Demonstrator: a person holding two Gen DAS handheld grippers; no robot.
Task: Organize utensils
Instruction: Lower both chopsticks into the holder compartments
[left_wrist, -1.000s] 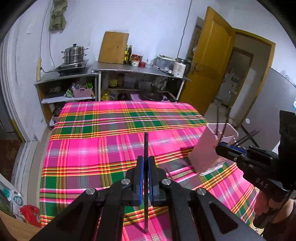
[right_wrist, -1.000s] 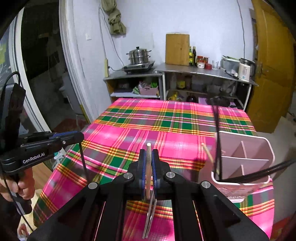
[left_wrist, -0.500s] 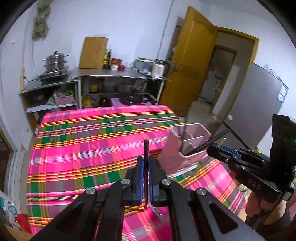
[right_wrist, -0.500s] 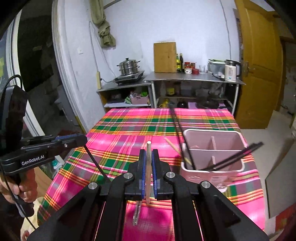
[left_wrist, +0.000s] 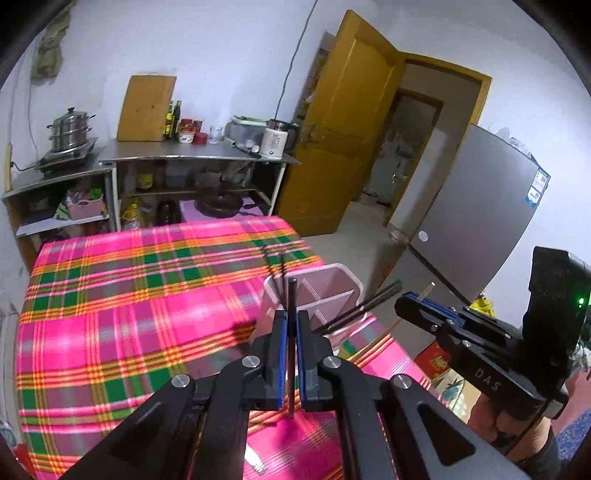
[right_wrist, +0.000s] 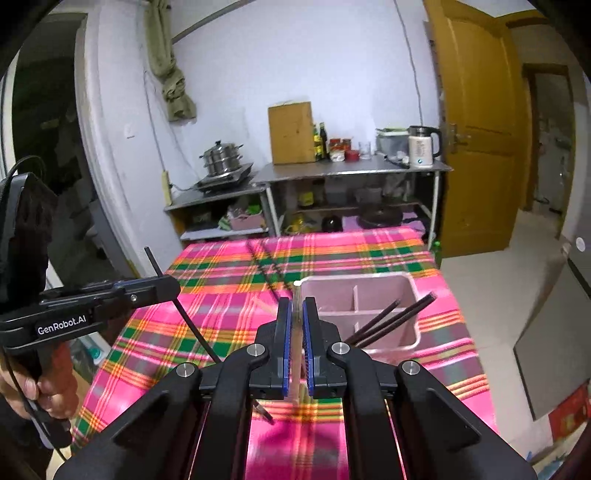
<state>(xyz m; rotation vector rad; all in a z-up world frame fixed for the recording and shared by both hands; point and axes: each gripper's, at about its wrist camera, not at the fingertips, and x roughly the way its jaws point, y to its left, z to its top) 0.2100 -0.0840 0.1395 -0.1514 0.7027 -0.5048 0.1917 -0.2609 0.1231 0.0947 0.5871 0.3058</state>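
A pink divided utensil holder stands near the right edge of the plaid table, with dark chopsticks leaning in it. My left gripper is shut on a thin black utensil handle held upright, just in front of the holder. My right gripper is shut on a pale wooden chopstick held upright, close to the holder's left wall. Each gripper shows in the other's view: the right one and the left one. A fork's tines lie on the cloth below the left gripper.
The table wears a pink and green plaid cloth. Behind it stand metal shelves with a steamer pot, a cutting board and a kettle. A yellow door and a grey fridge are at the right.
Both grippers have swung right and risen toward the pink holder, which now sits just ahead of each. Each still grips its utensil.
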